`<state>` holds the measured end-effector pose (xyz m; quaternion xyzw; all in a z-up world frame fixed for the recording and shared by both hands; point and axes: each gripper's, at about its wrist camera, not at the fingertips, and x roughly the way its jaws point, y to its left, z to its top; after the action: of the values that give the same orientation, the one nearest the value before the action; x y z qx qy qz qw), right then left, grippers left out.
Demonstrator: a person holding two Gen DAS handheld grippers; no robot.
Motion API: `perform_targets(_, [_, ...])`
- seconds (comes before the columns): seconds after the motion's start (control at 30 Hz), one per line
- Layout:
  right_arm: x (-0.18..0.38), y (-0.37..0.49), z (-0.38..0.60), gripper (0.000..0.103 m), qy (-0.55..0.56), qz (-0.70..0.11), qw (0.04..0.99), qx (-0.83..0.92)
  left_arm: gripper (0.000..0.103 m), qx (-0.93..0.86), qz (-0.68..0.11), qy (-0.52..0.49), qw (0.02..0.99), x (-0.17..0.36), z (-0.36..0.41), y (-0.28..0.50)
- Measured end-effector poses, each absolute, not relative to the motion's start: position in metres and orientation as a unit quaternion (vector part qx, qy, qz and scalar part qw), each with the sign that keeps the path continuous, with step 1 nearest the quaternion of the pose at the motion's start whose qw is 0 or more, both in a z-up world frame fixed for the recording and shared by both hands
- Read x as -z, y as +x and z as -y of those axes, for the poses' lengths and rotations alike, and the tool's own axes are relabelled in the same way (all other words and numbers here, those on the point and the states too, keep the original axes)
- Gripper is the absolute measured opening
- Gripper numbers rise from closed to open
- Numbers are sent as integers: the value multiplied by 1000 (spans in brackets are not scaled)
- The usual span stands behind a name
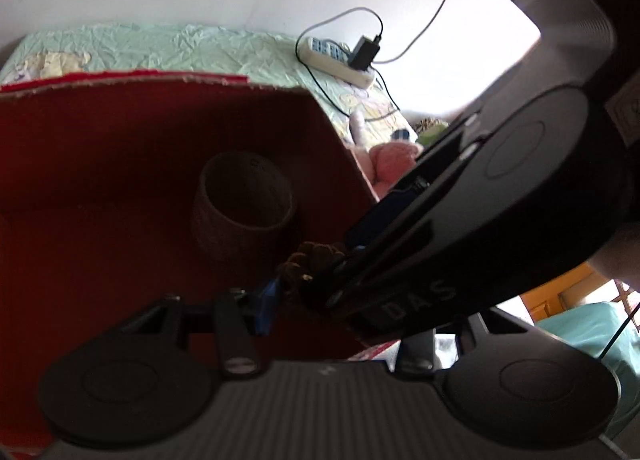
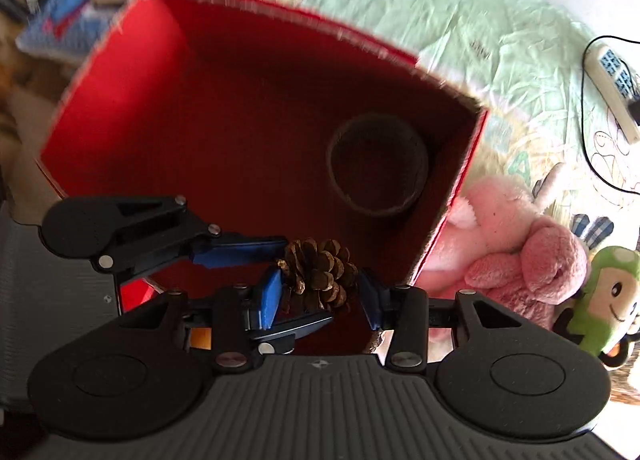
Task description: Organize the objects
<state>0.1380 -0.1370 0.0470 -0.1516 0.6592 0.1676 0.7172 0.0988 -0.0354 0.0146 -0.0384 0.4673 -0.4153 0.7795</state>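
Over the red box [image 2: 120, 108], right claw [image 2: 320, 292] clamps a pinecone [image 2: 320, 272]; "DAS" lettering visible.

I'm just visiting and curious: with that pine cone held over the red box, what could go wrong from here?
1. The pine cone sits between the right tongs over the red box; its loose scales could crumble or slip out early.
2. The left tongs crowd the same spot, one finger right beside the cone, so the two tools might knock together.
3. Dropped carelessly, the cone could bump the woven cup already inside.
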Motion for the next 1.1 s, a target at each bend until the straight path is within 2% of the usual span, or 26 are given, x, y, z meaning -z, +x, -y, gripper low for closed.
perform_targets(0.23, [-18,144,130,45,-178,-690,684,-156,44,421,-478,-38,770,-5,39,105])
perform_targets(0.47, [-11,139,133,47,-174,-675,700,-154,49,421,-481,-38,768,-5,38,110])
perform_targets(0.8, [-21,124,155,45,-85,-619,762,-169,50,384,-464,-15,798,-25,11,102])
perform_targets(0.87, [-25,125,164,46,-58,-604,775,-173,53,365,-456,-7,811,-32,4,99])
perform_targets(0.9, [-25,122,167,46,-47,-598,781,-175,58,359,-453,-3,816,-36,2,97])
perform_targets(1.0, [-26,111,175,45,-15,-575,799,-177,59,323,-433,20,842,-50,-2,87])
perform_targets(1.1, [-32,109,175,45,0,-547,818,-178,66,293,-422,39,857,-62,-4,77])
